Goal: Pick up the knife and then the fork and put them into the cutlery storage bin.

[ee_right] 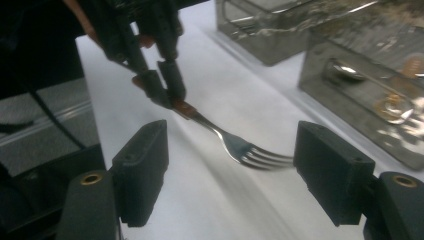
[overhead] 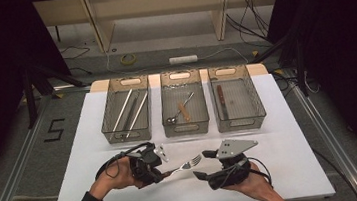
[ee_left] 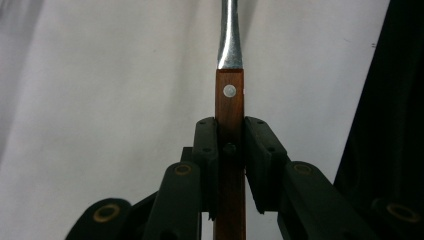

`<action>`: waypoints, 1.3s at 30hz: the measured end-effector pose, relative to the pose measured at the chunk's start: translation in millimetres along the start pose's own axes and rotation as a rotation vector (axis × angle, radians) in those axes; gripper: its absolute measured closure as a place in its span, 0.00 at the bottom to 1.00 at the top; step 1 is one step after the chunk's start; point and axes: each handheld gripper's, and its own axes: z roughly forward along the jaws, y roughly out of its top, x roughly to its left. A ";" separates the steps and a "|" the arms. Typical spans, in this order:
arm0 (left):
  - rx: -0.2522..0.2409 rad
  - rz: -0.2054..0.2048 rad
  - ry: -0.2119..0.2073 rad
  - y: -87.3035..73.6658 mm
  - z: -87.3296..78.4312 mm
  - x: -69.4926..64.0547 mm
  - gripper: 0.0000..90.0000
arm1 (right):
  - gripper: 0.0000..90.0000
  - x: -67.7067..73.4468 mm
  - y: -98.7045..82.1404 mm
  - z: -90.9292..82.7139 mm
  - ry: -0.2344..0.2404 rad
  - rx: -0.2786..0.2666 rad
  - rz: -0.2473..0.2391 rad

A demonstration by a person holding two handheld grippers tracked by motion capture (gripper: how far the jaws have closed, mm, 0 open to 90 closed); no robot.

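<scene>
high view: the left hand-held gripper (overhead: 160, 175), at about 7 o'clock on the white counter (overhead: 279, 120), is clamped on the wooden handle of a fork (overhead: 186, 166). the fork is held off the counter, tines pointing toward 3 o'clock, at the right hand-held gripper (overhead: 204, 164). left gripper view: both pads press the handle (ee_left: 230, 125) from either side; the steel neck runs on toward 12 o'clock. right gripper view: the right hand-held gripper (ee_right: 230, 175) stands wide open, the tines (ee_right: 260, 156) between its jaws, touching neither pad so far as can be seen. three baskets line the far edge: left (overhead: 108, 123) with long rods, middle (overhead: 165, 107) with a spoon (overhead: 180, 109), right (overhead: 257, 100) with a knife (overhead: 221, 100).
</scene>
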 end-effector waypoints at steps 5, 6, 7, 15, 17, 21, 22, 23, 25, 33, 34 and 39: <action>0.019 0.007 -0.029 6.8 1.6 -8.2 0.84 | 0.36 11.2 1.0 14.1 0.032 0.052 -0.067; 0.022 0.015 -0.031 8.4 1.8 -9.6 0.84 | 0.36 13.0 1.1 16.9 0.035 0.063 -0.082; 0.015 0.010 -0.030 9.9 2.0 -11.0 0.84 | 0.36 14.9 0.9 19.8 0.037 0.073 -0.095; 0.014 0.027 -0.062 16.9 -0.2 -19.6 0.84 | 0.40 25.8 -0.3 36.1 0.025 0.111 -0.193; 0.013 0.024 -0.064 18.3 -0.6 -20.8 0.84 | 0.40 28.0 -1.2 38.8 0.017 0.125 -0.213; 0.021 0.028 -0.071 19.9 -1.1 -22.4 0.84 | 0.45 31.5 -3.3 43.7 0.019 0.147 -0.255; 0.020 0.030 -0.071 20.3 -1.2 -23.1 0.84 | 0.47 32.1 -3.8 44.9 0.017 0.154 -0.266; 0.019 0.034 -0.074 20.8 -1.3 -23.6 0.84 | 0.48 32.3 -4.2 46.2 0.016 0.158 -0.274; 0.023 0.045 -0.081 21.5 -1.7 -25.2 0.84 | 0.50 33.0 -4.8 47.9 0.023 0.171 -0.271; 0.024 0.048 -0.095 23.0 -2.3 -27.7 0.84 | 0.62 34.6 -5.6 52.1 0.036 0.195 -0.299; 0.025 0.044 -0.097 23.2 -2.6 -27.9 0.84 | 0.63 35.9 -5.7 52.3 0.041 0.203 -0.293; 0.030 0.041 -0.108 24.3 -3.1 -28.7 0.84 | 0.67 39.8 -6.4 55.6 0.034 0.227 -0.307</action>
